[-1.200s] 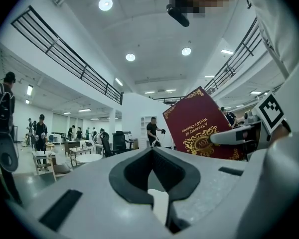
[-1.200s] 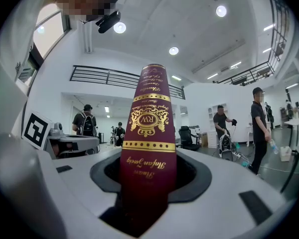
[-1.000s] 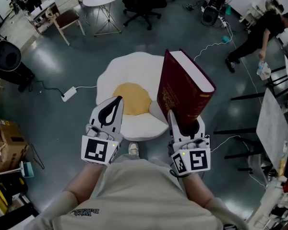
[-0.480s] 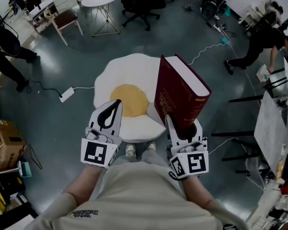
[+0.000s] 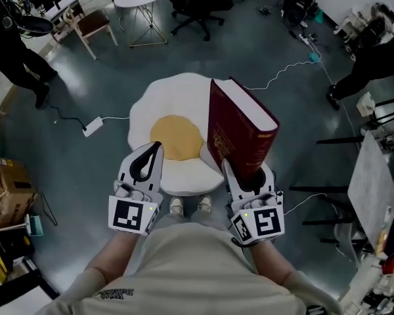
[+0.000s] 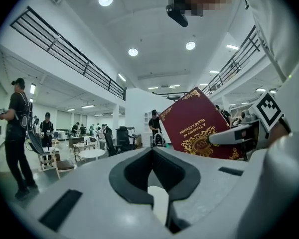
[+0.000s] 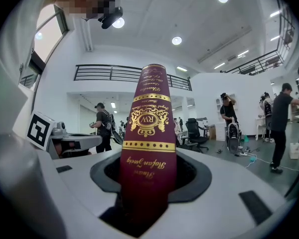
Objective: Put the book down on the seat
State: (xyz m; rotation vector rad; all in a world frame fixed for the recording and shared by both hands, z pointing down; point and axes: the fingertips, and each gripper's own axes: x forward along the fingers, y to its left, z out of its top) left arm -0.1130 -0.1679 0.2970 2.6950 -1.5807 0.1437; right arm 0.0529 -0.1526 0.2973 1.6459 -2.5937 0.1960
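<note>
The right gripper (image 5: 248,176) is clenched on the red book (image 5: 240,133), which stands up out of its jaws above the seat (image 5: 167,100) edge; the left gripper (image 5: 154,151) alongside is closed and empty

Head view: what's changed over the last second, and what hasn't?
The book, upright in the right gripper, shifted left in the picture, toward the middle of the egg-shaped seat. A bystander walked in at upper left. Unchanged: right gripper clamped on the book's lower end, left gripper shut and empty, seat in place.
</note>
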